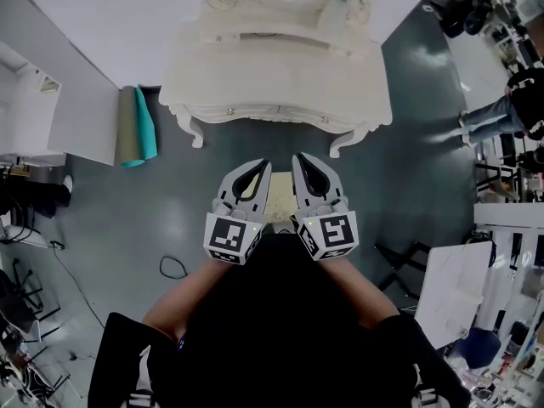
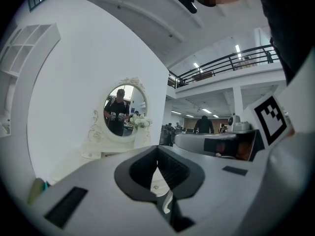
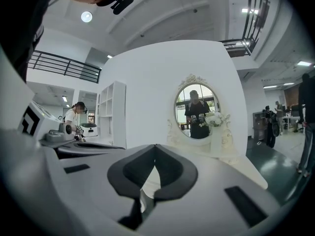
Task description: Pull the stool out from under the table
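Observation:
A white ornate dressing table [image 1: 255, 75] stands against the wall ahead, on curved legs. Between my two grippers a small cream patch [image 1: 280, 211] shows just in front of me; it may be the stool's seat, and most of it is hidden by the grippers and my body. My left gripper [image 1: 264, 165] and right gripper [image 1: 298, 158] are held side by side close to my chest, pointing at the table. Both are shut with nothing between the tips. The left gripper view [image 2: 158, 149] and right gripper view [image 3: 155, 146] look at the table's oval mirror [image 3: 197, 111].
Rolled teal and olive mats [image 1: 136, 126] lean at the table's left. A white shelf unit [image 1: 34, 109] stands further left. A black cable [image 1: 174, 268] lies on the dark floor. A white board [image 1: 455, 291] and a black stand [image 1: 404, 266] are at right, with a person [image 1: 501, 113] beyond.

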Demonstrator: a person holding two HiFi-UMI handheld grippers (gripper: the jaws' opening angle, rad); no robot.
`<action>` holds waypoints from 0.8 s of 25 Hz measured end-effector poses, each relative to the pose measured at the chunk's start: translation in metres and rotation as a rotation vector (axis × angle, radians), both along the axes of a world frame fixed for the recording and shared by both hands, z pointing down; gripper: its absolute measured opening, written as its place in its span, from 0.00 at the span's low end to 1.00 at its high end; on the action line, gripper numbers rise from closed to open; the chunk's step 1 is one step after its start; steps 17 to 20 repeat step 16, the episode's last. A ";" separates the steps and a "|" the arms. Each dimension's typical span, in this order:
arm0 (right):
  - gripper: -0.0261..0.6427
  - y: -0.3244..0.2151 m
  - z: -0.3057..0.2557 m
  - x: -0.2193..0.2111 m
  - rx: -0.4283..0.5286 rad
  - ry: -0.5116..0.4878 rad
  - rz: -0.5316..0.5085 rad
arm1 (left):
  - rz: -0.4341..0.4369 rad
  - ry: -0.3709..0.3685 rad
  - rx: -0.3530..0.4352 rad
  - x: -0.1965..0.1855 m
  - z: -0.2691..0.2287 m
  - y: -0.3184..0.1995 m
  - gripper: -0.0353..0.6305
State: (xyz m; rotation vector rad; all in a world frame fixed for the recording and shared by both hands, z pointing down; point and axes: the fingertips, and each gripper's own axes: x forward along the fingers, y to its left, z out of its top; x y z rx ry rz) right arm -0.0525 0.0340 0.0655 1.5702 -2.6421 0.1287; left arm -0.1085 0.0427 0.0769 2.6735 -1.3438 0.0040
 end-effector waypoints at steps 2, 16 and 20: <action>0.07 -0.001 0.002 -0.008 -0.005 0.009 -0.006 | 0.000 0.011 0.007 -0.007 -0.004 0.002 0.07; 0.07 -0.009 0.011 -0.050 -0.010 0.045 0.024 | 0.031 0.022 0.003 -0.046 0.002 -0.010 0.07; 0.07 -0.009 0.011 -0.050 -0.010 0.045 0.024 | 0.031 0.022 0.003 -0.046 0.002 -0.010 0.07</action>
